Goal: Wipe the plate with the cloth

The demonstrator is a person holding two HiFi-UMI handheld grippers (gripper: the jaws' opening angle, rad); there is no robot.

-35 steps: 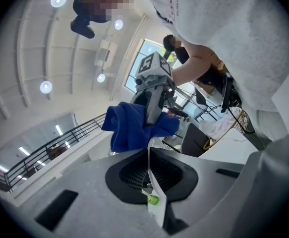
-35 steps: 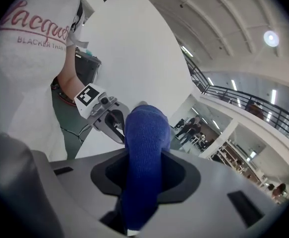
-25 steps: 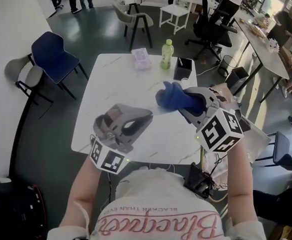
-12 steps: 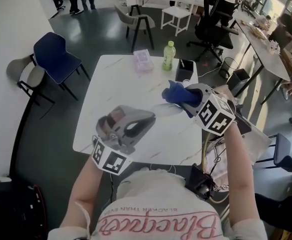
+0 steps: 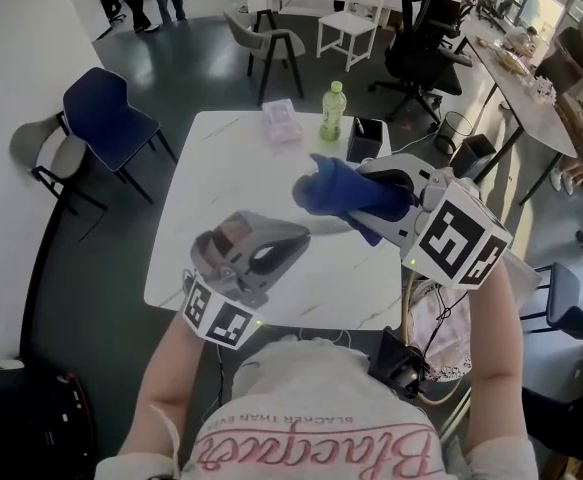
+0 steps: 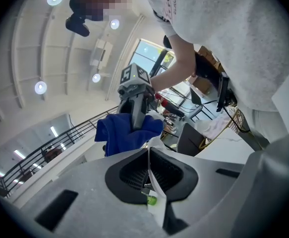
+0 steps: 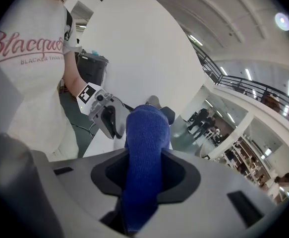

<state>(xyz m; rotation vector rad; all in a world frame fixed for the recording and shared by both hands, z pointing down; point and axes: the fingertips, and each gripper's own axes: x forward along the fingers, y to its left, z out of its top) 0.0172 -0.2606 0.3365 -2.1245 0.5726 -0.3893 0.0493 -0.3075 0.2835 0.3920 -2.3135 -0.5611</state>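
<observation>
Above the white table [image 5: 229,158], the right gripper [image 5: 379,202], shut tight on the one blue cloth [image 5: 339,189], has swung left over the one plate [image 6: 153,180], pinched by the left gripper [image 5: 289,242].

Ceiling lamps [image 6: 40,87] are shining and a window [image 6: 151,53] is glaring white. Gripper views are bending, darkening at their edges.

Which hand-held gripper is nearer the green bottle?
Right. The right hand-held gripper, holding the cloth, hangs a little short of the bottle. The left hand-held gripper, shut on the plate, is farther back, nearer the person.
</observation>
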